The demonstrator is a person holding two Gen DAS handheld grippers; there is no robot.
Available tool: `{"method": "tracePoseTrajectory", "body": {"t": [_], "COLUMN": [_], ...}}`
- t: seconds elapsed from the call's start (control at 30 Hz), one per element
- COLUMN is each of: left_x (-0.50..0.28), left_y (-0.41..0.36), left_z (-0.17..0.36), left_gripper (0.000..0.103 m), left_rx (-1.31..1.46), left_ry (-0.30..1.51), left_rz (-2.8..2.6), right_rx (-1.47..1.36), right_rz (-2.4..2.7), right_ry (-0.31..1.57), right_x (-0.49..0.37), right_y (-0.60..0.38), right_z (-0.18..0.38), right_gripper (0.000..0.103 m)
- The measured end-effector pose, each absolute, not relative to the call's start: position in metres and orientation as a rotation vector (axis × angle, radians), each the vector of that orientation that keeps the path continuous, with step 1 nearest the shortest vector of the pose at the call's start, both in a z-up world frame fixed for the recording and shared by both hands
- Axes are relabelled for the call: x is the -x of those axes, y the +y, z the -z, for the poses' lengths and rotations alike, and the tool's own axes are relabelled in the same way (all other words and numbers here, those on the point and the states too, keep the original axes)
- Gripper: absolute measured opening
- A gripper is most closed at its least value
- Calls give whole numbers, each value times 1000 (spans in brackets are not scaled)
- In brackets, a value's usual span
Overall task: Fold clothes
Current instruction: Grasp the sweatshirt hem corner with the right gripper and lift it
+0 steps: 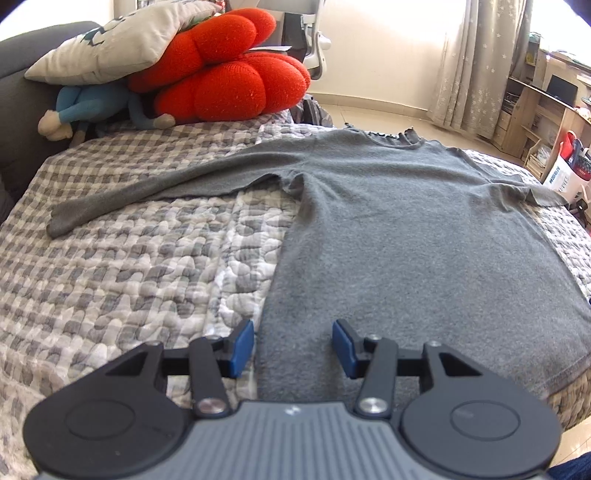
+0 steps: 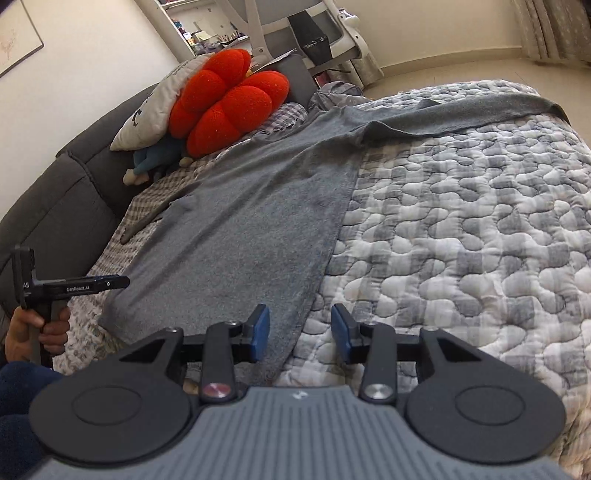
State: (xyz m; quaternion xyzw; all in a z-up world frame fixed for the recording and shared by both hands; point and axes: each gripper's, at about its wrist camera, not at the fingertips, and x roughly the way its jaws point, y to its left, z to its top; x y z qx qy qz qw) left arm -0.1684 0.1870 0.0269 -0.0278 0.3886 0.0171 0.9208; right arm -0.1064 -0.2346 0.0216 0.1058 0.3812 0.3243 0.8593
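A grey long-sleeved sweater lies spread flat on the checked quilted bedspread, hem toward me and neck at the far end. Its left sleeve stretches out to the left. My left gripper hovers open over the hem's left corner, and the sweater's side edge runs between its blue pads. In the right wrist view, my right gripper stands open over the sweater's right edge near the hem. The left gripper shows there side-on, held by a hand.
At the head of the bed lie a red puffy cushion, a pale pillow and a blue plush toy against the dark grey headboard. An office chair, curtains and wooden shelves stand beyond.
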Motion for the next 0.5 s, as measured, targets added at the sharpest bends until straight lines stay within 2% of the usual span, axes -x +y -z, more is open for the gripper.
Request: {"method": "tracePoseTrajectory", "body": {"t": [0.03, 0.07, 0.1, 0.13, 0.17, 0.2, 0.27, 0.4, 0.5], "left_x": [170, 170, 171, 172, 173, 174, 177, 180, 178], "left_y": [185, 181, 178, 175, 172, 172, 174, 184, 189], "left_z": [-25, -23, -23, -22, -22, -23, -29, -39, -36], "left_gripper": [52, 53, 53, 49, 33, 28, 7, 5, 6], "left_rx": [46, 27, 10, -8, -23, -25, -20, 20, 22], "left_ry": [790, 780, 771, 760, 752, 749, 745, 745, 759], "left_rz": [-35, -36, -37, -27, -13, -5, 4, 15, -3], "right_rx": [-179, -161, -146, -139, -132, -132, -152, -201, -196], "right_rz": [-670, -663, -651, -653, -656, -659, -669, -686, -674], "right_ry": [795, 798, 803, 801, 798, 793, 774, 722, 772], "right_x": [108, 109, 110, 109, 109, 111, 117, 135, 133], "right_y": [-227, -221, -216, -213, -209, -208, -213, -228, -226], "right_z": [-23, -24, -23, -23, -23, -25, -31, -49, -36], "right_gripper": [38, 23, 13, 8, 6, 6, 6, 5, 5]}}
